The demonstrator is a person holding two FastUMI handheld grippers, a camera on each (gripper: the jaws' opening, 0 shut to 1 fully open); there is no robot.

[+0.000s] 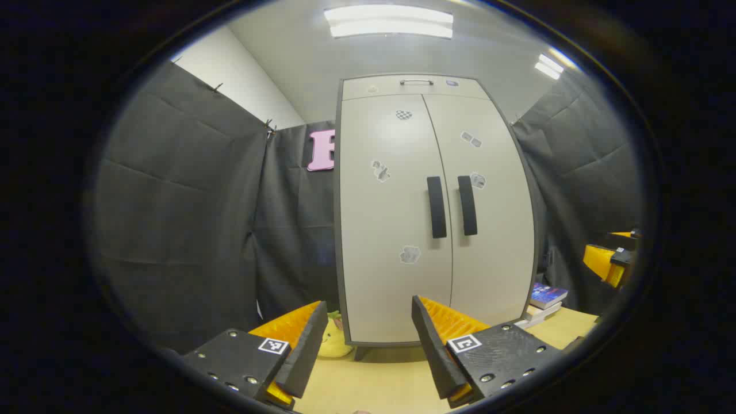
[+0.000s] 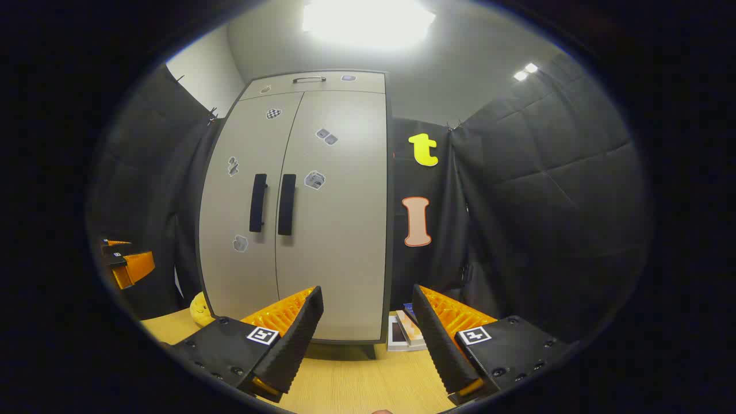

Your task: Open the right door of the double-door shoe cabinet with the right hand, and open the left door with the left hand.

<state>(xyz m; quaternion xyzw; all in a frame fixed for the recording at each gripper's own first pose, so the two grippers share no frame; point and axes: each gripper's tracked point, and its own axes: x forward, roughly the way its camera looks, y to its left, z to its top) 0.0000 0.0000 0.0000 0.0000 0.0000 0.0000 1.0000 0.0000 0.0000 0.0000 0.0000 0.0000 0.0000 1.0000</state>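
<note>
While both grippers, left [image 1: 363, 345] and right [image 2: 368, 339], hang with jaws apart, the cabinet's [image 1: 397, 241] light, stiff doors should swing if gripped by their black handles [image 1: 436, 207].

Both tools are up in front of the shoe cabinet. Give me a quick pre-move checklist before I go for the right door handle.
1. Both cabinet doors shut: ok, the right door and left door sit flush.
2. Right door handle in sight and unobstructed: ok.
3. Right tool open wide enough for the handle: ok, its fingers stand apart and hold nothing.
4. Right tool lined up with the handle: not ok, the handle sits left of its centre.
5. Left tool open and ready for the left door handle: ok.
6. Books beside the cabinet clear of the door's swing: cannot tell.
</note>
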